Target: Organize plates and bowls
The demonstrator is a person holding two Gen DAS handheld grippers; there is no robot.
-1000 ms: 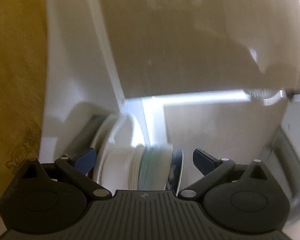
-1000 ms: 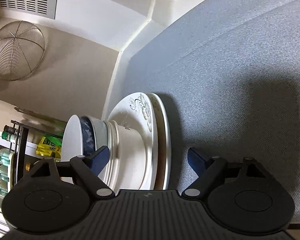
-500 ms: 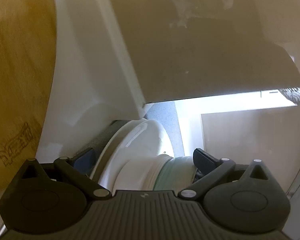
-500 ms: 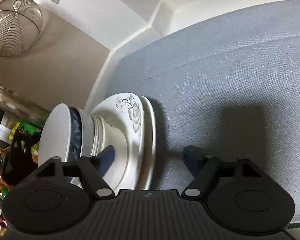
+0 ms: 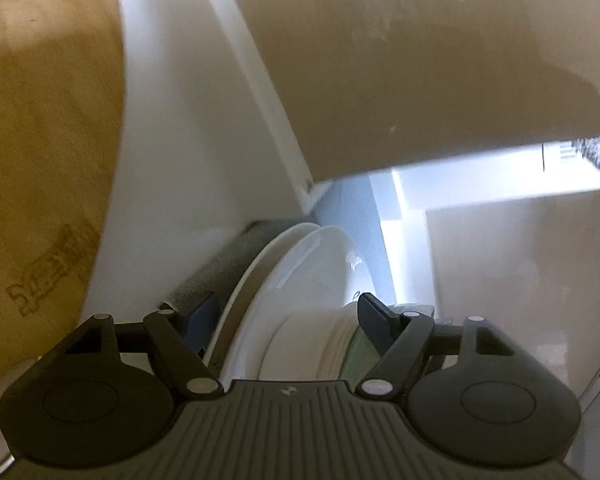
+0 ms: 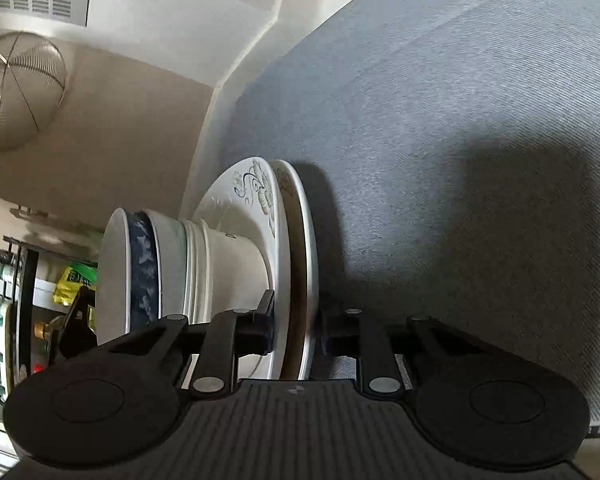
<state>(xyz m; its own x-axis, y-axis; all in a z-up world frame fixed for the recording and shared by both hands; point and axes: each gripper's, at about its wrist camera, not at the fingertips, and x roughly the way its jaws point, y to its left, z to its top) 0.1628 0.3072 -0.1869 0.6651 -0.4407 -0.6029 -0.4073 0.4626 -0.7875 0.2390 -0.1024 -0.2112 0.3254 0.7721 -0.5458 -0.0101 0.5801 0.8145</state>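
A stack of dishes stands on a grey mat point(image 6: 460, 128): two white plates at the base, the upper one with a floral print point(image 6: 256, 196), then nested white bowls point(image 6: 220, 264), a blue-patterned bowl point(image 6: 142, 264) and a white bowl on top point(image 6: 112, 272). My right gripper point(image 6: 296, 332) is shut on the rims of the two plates. In the left wrist view the same plates point(image 5: 300, 264) and bowls point(image 5: 312, 344) sit between my left gripper's fingers; the left gripper point(image 5: 288, 316) is closing around plates and lowest bowl, wide apart.
A wooden board point(image 5: 40, 160) stands at the left in the left wrist view, beside a white cabinet wall point(image 5: 188, 140). In the right wrist view, a wire strainer point(image 6: 20, 88) hangs on the wall and a rack with bottles point(image 6: 4, 312) is at the left.
My right gripper has closed from wide open onto the two plates' rims. My left gripper has moved further in around the stack and its fingers have narrowed.
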